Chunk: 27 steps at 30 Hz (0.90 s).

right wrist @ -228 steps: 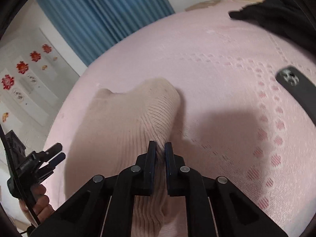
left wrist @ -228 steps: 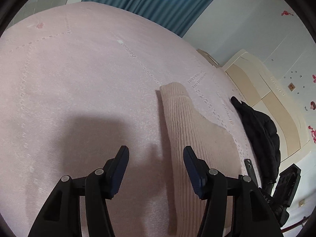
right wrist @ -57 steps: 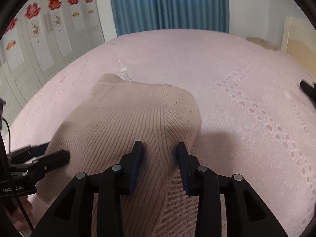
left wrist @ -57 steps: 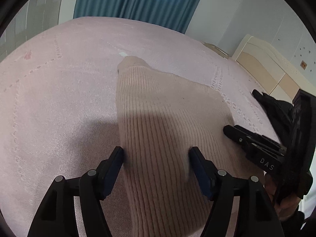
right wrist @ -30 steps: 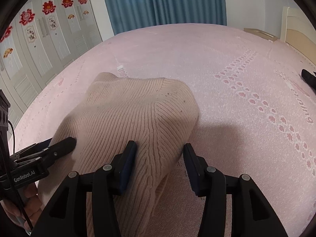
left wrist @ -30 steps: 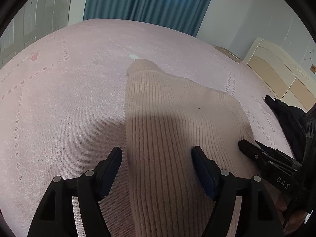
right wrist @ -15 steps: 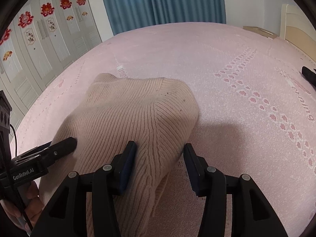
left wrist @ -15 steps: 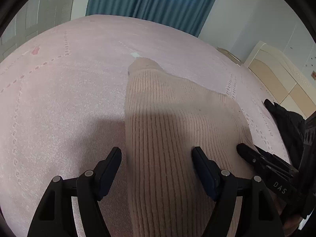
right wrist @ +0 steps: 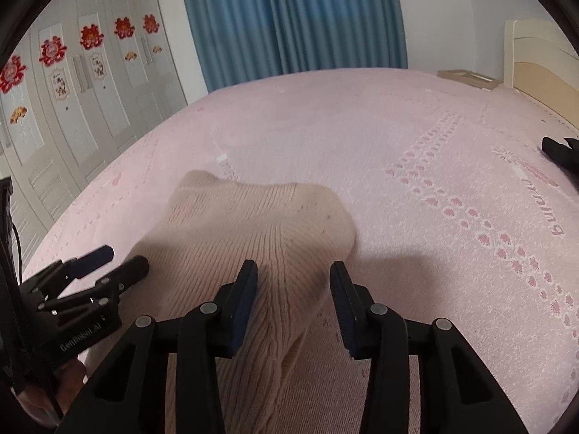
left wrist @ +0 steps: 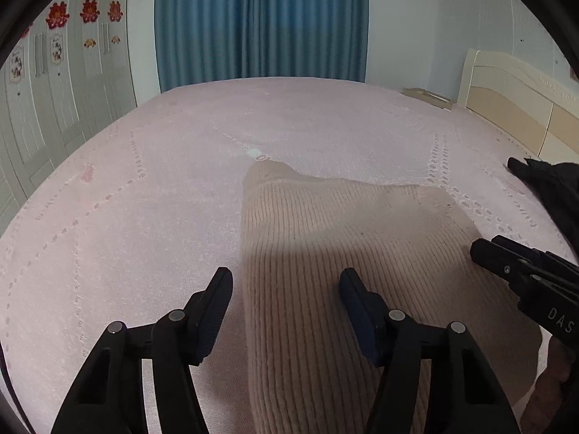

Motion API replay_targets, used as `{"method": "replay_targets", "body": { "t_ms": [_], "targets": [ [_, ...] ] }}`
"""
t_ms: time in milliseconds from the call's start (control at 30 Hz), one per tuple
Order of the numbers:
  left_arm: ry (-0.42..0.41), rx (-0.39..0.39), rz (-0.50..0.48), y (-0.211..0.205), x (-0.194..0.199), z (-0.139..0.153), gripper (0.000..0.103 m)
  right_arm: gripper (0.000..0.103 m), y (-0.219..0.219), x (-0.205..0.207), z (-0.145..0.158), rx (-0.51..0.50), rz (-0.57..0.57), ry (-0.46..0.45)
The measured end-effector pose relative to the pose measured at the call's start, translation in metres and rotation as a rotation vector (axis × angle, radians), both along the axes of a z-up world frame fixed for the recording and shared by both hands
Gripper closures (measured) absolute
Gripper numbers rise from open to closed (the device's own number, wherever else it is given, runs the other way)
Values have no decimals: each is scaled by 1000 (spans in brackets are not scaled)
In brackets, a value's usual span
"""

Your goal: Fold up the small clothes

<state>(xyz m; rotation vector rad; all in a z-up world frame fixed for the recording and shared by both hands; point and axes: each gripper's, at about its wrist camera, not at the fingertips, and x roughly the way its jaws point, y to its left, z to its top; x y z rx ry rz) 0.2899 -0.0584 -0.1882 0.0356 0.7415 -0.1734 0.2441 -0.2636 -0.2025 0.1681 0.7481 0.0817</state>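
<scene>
A beige ribbed knit garment (left wrist: 347,253) lies folded on the pink bedspread (left wrist: 152,195). My left gripper (left wrist: 285,282) hovers over its left edge, one finger over the bedspread and the other over the knit. Its jaws are closing, with the garment's edge between them and not pinched. My right gripper (right wrist: 293,271) straddles the garment's (right wrist: 253,224) right edge. Its jaws are closing too, and the pads are clear of the cloth. Each gripper shows in the other's view: the right gripper (left wrist: 506,256) at the right, the left gripper (right wrist: 105,264) at the left.
A black jacket (left wrist: 550,188) lies at the bed's right side, also seen as black cloth (right wrist: 561,155). A cream headboard (left wrist: 506,97) stands behind it. A blue curtain (left wrist: 260,18) and white wardrobe doors (right wrist: 72,83) are beyond the bed. A hand (right wrist: 68,379) holds the left gripper.
The left gripper has risen and rolled, so its view is more level, and its jaws have narrowed. The right jaws have narrowed slightly. The garment has not moved.
</scene>
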Motion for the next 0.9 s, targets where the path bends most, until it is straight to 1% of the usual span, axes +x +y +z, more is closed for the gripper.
{"method": "replay_targets", "body": {
  "t_ms": [100,133,167,200,267,300,367,467,500,567,667,733,833,900],
  "targets": [
    [15,-42,12,6,6,1,47,64,-4,2,1,18,-31,-8],
    [21,-53,16,9,8,0,47,66,-6,5,-1,22,-41,4],
    [28,-62,16,10,10,-1,49,69,-7,9,-4,22,-48,21],
    [36,-74,15,12,11,-2,51,69,-7,14,-10,6,-61,61],
    [48,-88,7,14,14,-6,52,69,-6,21,-19,-27,-76,107],
    [50,-90,4,13,13,-8,55,69,-6,22,-22,-32,-83,112],
    [51,-91,-3,12,12,-8,58,71,-7,21,-21,-26,-82,111],
    [28,-105,-2,13,8,-3,64,71,-7,17,-19,-27,-76,99],
    [17,-118,-5,16,6,0,64,71,-8,16,-17,-19,-71,92],
    [2,-139,1,19,7,5,64,71,-13,12,-11,18,-64,77],
    [49,-178,11,25,15,-1,64,70,-25,7,-8,90,-68,55],
    [97,-223,13,30,21,-9,64,70,-30,11,-11,146,-73,70],
    [114,-283,11,42,25,-9,64,69,-33,19,-21,241,-75,112],
    [117,-300,21,49,26,-9,64,68,-31,22,-24,262,-83,121]
  ]
}}
